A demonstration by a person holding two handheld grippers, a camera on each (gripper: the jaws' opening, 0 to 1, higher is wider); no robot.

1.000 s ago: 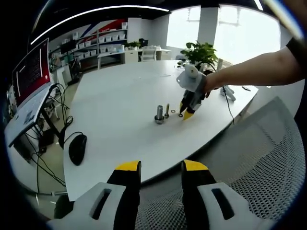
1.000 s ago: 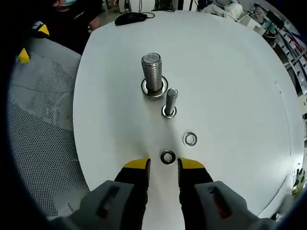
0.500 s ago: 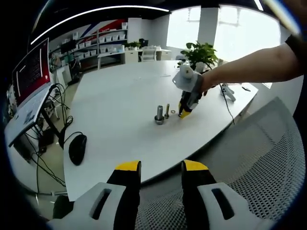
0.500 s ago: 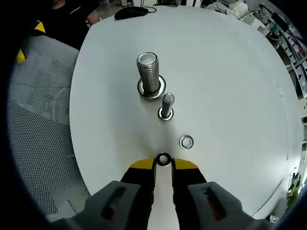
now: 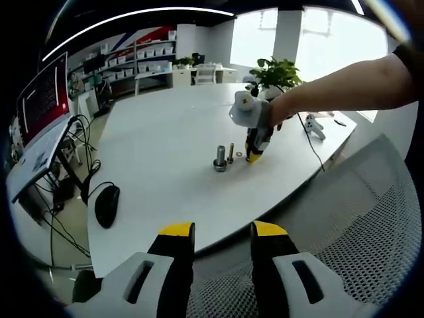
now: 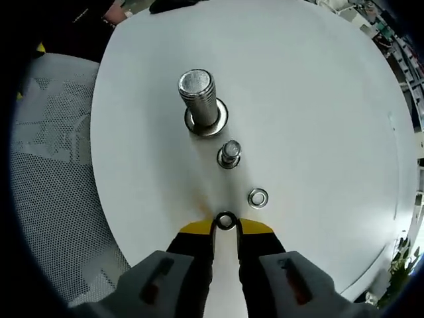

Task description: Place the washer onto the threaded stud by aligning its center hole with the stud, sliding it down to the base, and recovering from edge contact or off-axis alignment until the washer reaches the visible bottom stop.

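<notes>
Right gripper view: the right gripper (image 6: 226, 227) has its yellow-tipped jaws pinched narrow on a small washer (image 6: 226, 220) just above the white table (image 6: 318, 106). A second washer (image 6: 258, 197) lies flat nearby. Beyond stand 2 upright threaded studs, a small stud (image 6: 230, 154) and a large stud (image 6: 199, 98), each on a base washer. Left gripper view: the left gripper (image 5: 221, 229) hangs wide apart over a mesh chair (image 5: 344, 218), well away from the studs.

You worked at a broad white table (image 5: 165, 165) in a bright office. A mesh chair (image 5: 344, 225) stood beside you, a black mouse (image 5: 107, 205) lay near cables, a monitor (image 5: 43, 99) glowed red, and a potted plant (image 5: 275, 71) sat before sunlit windows (image 5: 331, 46).
</notes>
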